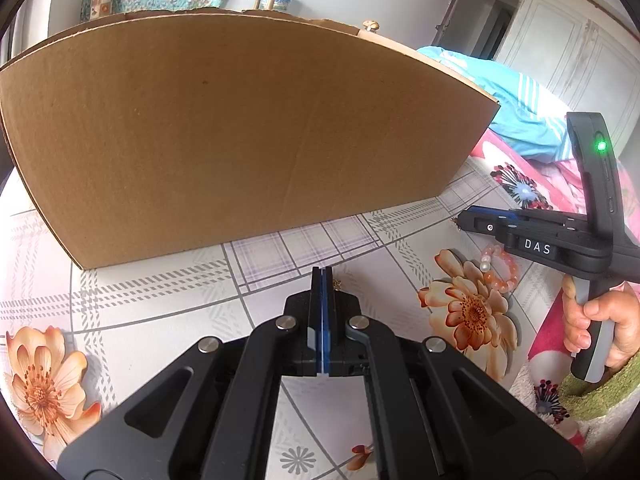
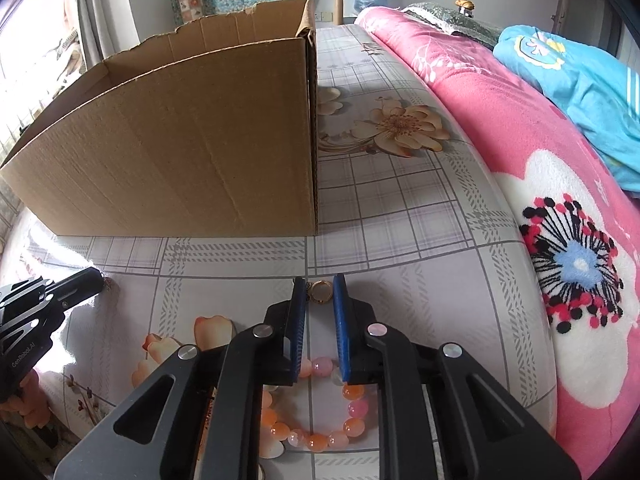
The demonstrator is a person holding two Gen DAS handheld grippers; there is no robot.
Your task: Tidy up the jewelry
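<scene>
— Condition of the tongs?

— Found the left gripper (image 1: 322,274) clenched, pads flush together. Noted a scrap of gold chain (image 1: 339,285) just beside its tip; could not tell whether pinched. Found the right gripper (image 2: 320,284) closed down on a small gold ring (image 2: 321,292), a pad against either side of it, tips angled down at the tablecloth (image 2: 400,240). Saw a hand (image 1: 600,328) wrapped round the right handle.

— And the remaining jewelry?

— Located a bead bracelet (image 2: 320,436), orange and pink, lying flat on the cloth beneath the right gripper, behind its tips and partly hidden by the fingers. Logged it as untouched.

— Surroundings?

— Recorded an open-topped cardboard box (image 1: 240,128) standing on the cloth beyond both grippers, top edge torn at the far side. Could not see its inside. Observed a pink blanket (image 2: 500,140) along the cloth's right edge, with a blue garment (image 2: 580,80) piled on top.
</scene>
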